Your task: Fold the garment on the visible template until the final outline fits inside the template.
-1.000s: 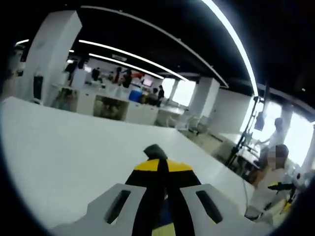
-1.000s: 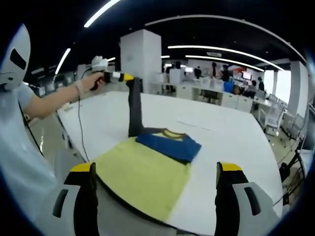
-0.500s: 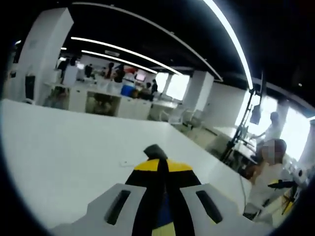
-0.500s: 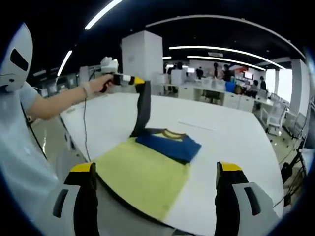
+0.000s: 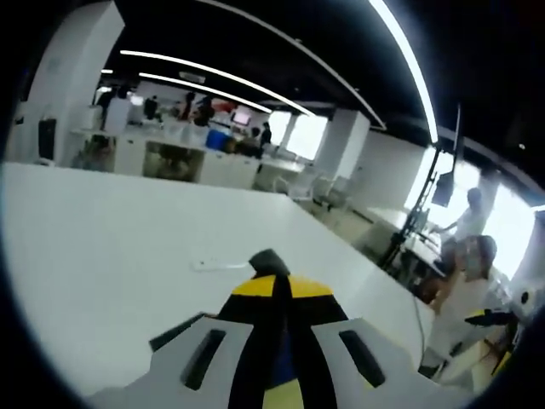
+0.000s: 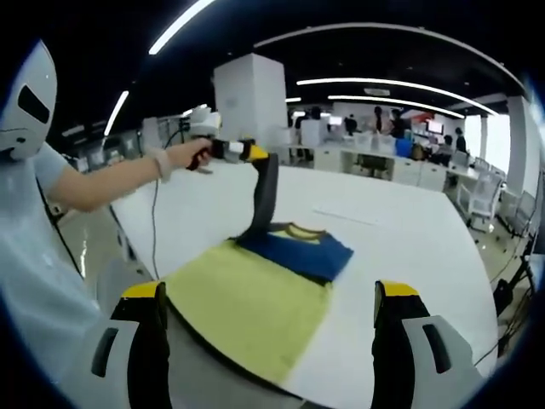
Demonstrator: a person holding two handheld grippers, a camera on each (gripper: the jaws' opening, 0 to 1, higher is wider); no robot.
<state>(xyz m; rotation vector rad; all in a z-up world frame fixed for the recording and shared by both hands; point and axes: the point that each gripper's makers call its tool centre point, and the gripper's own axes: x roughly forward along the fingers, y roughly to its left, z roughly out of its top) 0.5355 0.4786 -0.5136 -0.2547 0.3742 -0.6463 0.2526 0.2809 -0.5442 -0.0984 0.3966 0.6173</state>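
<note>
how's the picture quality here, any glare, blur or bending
Left gripper view: the windows at the right are blown out white, the ceiling lights bow with the fisheye, and the background is soft. Right gripper view: evenly lit, the shirt is fairly sharp, and the table edge curves.

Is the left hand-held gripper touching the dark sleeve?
Touching. The right gripper view shows the left hand-held gripper shut on the dark sleeve, lifting it.

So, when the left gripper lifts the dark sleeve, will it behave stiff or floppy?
Probably floppy: the dark sleeve hangs in a limp curve from the left gripper down to the blue garment. It looks light, as the folded body stays flat on the yellow template.
</note>
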